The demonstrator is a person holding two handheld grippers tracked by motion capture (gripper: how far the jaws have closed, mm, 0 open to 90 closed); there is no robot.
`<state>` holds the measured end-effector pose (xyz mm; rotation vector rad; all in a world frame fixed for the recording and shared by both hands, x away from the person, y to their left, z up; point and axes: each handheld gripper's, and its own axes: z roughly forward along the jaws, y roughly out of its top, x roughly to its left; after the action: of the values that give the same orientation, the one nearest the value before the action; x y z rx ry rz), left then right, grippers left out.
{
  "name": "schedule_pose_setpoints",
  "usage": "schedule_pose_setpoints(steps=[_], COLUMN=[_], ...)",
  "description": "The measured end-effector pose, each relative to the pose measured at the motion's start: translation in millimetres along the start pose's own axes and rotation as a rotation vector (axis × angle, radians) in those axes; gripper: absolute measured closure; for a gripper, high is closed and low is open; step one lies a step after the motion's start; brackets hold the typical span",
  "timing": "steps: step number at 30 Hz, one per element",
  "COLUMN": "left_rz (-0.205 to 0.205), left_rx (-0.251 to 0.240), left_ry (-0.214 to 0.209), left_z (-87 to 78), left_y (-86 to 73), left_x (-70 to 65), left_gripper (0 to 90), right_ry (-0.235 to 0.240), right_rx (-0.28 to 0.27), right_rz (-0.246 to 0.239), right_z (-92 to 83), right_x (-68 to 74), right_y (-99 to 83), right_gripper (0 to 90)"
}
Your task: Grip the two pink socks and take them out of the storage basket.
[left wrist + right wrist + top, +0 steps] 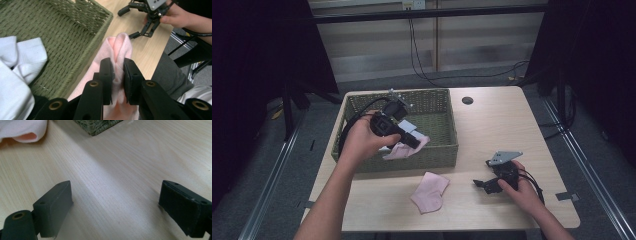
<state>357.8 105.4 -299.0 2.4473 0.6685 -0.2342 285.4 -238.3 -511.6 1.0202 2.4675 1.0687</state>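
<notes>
A person is sitting at a pale wooden table [492,125], working a hand-held gripper in each hand. The left gripper [117,75] is pinching a pink sock [120,47], its jaws nearly closed on a fold of the soft fabric. It is holding the sock up over the near right corner of a green woven basket [362,105], which is sitting on the far left part of the table. The sock's loose end is hanging across the basket's rim rather than fully inside. White socks [22,62] are already lying in the basket. A second pink sock [430,191] is lying flat on the table, just near of the basket and between the two hands. The right gripper [484,184] is resting low on the near right part of the table, its jaws standing wide apart with nothing between them, pointing left toward that second sock. The likely risk is in the release: if the left gripper lets go here, the sock is probably going to drape over the rim or slide back onto the table, because so much of it is hanging outside. The thin fold could also slip free early, and the trailing cable could catch on the basket's edge.
</notes>
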Motion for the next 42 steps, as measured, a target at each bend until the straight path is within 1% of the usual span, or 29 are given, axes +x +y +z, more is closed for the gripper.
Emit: schedule_pose_setpoints(steps=[2,4,6,7,8,9,10,12,13,14,15,17,18,19,20,22,24,25,26,27,28,30,31,33,34,36,38,40,42], left_rz=[0.014,0.01,0.016,0.019,0.012,0.012,0.012,0.016,0.015,0.015,0.012,0.015,0.024,0.015,0.012,0.013,0.021,0.019,0.017,0.015,0.016,0.018,0.016,0.008,0.015,0.007,0.008,0.004,0.012], left_rx=[0.004,-0.004,0.011,0.019,0.015,0.023,0.021,0.034,0.032,0.041,0.043,0.047,0.058,0.049,0.051,0.045,0.054,0.056,0.049,0.053,0.038,0.029,0.026,0.016,0.018,-0.005,-0.013,-0.021,-0.024], left_ry=[-0.003,-0.008,-0.02,-0.01,-0.007,-0.001,-0.002,-0.003,0.008,0.019,0.021,0.01,0.008,0.012,0.012,-0.012,-0.003,0.008,0.006,-0.016,-0.017,-0.005,-0.01,0.004,0.018,0.02,0.031,0.037,0.045], left_z=[4.4,10.4,16.0,19.7,22.6,24.8,27.9,33.3,36.8,41.0,43.7,49.9,52.3,55.6,58.2,62.9,68.3,69.3,70.7,71.1,71.5,70.6,69.7,68.9,68.5,69.4,70.2,70.3,70.6], left_y=[-2.5,-5.2,-7.6,-8.9,-9.9,-10.6,-11.8,-13.6,-14.9,-16.1,-16.7,-17.4,-17.4,-17.9,-18.3,-20.0,-21.8,-22.3,-23.7,-24.6,-26.5,-29.3,-31.3,-36.6,-39.9,-48.0,-56.7,-65.8,-73.7], left_x=[-2.1,-3.1,-1.8,-1.4,-1.3,-1.0,-0.4,0.9,0.4,0.4,0.0,0.1,0.8,0.3,0.3,0.2,0.3,0.8,1.6,2.1,1.7,0.4,0.2,0.8,1.9,4.9,8.4,12.2,15.3], left_gripper=[78.4,78.3,78.2,78.2,78.2,78.2,78.2,78.2,78.1,78.0,78.0,77.7,77.7,77.6,77.5,76.7,71.8,66.6,63.1,62.0,60.5,54.7,53.7,51.2,50.6,47.8,45.0,44.1,42.7], right_ry=[0.0,0.0,0.0,0.0,0.0,0.0,0.0,0.0,0.0,0.0,0.0,0.0,0.001,0.001,0.0,0.001,0.0,0.0,0.001,0.0,0.0,0.0,0.0,0.0,0.0,0.0,0.0,0.0,0.0], right_rx=[0.0,0.001,0.001,0.001,0.001,0.001,0.001,0.001,0.001,0.001,0.001,0.001,0.001,0.001,0.001,0.001,0.001,0.001,0.001,0.001,0.001,0.001,0.001,0.001,0.001,0.001,0.001,0.001,0.001], right_rz=[0.0,-0.003,-0.003,-0.003,-0.003,-0.003,-0.003,-0.003,-0.002,-0.003,-0.003,-0.002,-0.003,-0.002,-0.003,-0.003,-0.002,-0.003,-0.002,-0.003,-0.003,-0.003,-0.003,-0.003,-0.002,-0.003,-0.003,-0.003,-0.003], right_z=[0.0,0.0,0.0,0.0,-0.1,-0.1,-0.1,0.0,-0.1,0.0,0.0,-0.1,-0.1,0.0,0.0,0.0,-0.1,-0.1,0.0,-0.1,-0.1,0.0,0.0,0.0,0.0,0.0,0.0,0.0,0.0], right_x=[0.1,-0.1,-0.1,-0.1,-0.1,-0.1,-0.1,-0.2,-0.1,-0.2,-0.2,-0.2,-0.2,-0.1,-0.1,-0.1,-0.1,-0.2,-0.2,-0.1,-0.1,-0.1,-0.1,-0.2,-0.2,-0.1,-0.1,-0.1,-0.1], right_y=[0.0,-0.1,-0.1,-0.1,-0.1,-0.1,0.0,-0.1,-0.1,-0.1,-0.1,-0.1,-0.1,-0.1,-0.1,-0.1,-0.1,-0.1,-0.1,-0.1,-0.1,-0.1,-0.1,-0.1,-0.1,-0.1,-0.1,-0.1,-0.1], right_gripper=[10.6,10.6,10.6,10.6,10.6,10.6,10.6,10.6,10.6,10.6,10.6,10.6,10.6,10.6,10.6,10.6,10.6,10.6,10.6,10.6,10.6,10.6,10.6,10.6,10.6,10.6,10.6,10.6,10.6])
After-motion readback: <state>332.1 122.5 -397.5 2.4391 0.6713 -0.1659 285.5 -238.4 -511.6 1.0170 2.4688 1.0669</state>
